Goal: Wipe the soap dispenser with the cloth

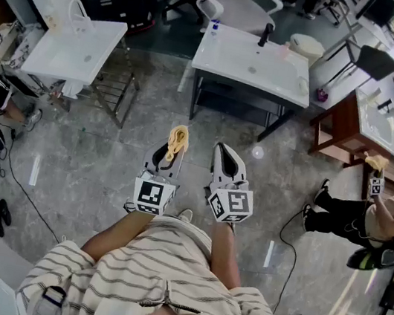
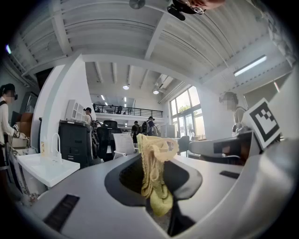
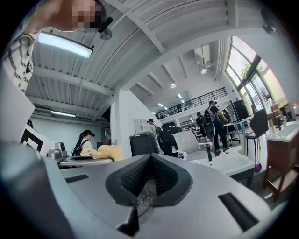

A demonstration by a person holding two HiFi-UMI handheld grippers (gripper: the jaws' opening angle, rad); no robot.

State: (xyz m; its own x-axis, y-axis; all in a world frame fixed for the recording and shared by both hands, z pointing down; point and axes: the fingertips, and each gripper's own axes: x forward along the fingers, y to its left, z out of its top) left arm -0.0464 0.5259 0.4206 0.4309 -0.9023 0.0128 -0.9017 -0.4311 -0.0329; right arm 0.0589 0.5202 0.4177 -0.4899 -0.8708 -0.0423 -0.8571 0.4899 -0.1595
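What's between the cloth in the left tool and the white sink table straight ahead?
Only bare grey floor, by the head view; the cloth hangs short of the sink table.

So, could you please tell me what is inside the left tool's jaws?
A crumpled yellow cloth is clamped in the left tool, its bunched top sticking out past the tips. The part pinched inside the grip is covered.

Crumpled yellow cloth (image 1: pixel 179 136), limp, in the left claw (image 1: pixel 173 151).
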